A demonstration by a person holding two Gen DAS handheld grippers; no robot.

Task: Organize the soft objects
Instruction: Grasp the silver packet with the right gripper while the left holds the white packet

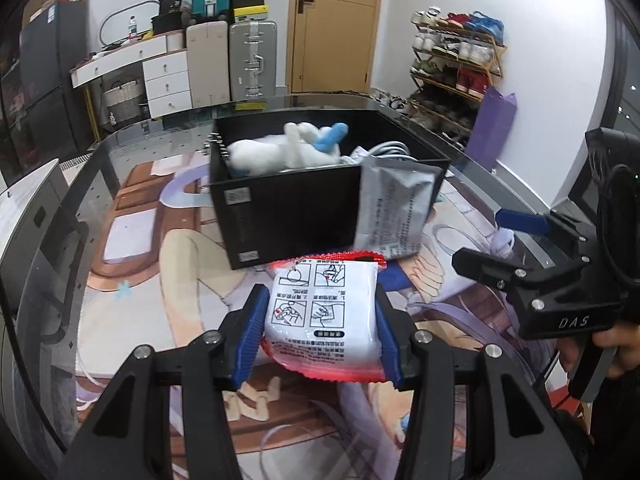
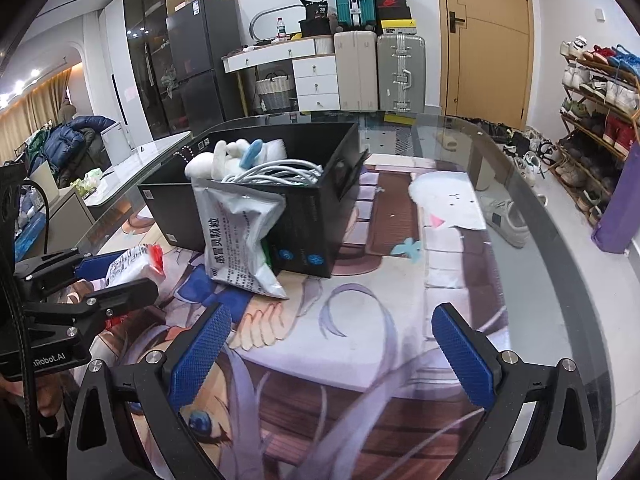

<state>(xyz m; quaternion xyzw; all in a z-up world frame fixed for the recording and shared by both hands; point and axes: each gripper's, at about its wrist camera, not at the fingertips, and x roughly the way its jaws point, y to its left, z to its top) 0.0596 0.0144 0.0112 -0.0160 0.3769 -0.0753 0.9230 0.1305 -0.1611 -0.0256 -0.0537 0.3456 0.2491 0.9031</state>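
Left tongs (image 1: 320, 328): black angular frame, silver round screw heads at the pivots, blue ribbed pads (image 1: 250, 332) on the fingers. Right tongs (image 2: 332, 356): matching black frame, silver screws, blue knurled pads (image 2: 200, 356). White lettering marks each black housing body; a black cable (image 2: 24, 320) runs along the housing at 9 o'clock.

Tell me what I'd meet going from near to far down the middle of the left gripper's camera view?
Left gripper clamped on a red-edged white packet → black box holding a white plush toy → silver suitcase against the far wall.
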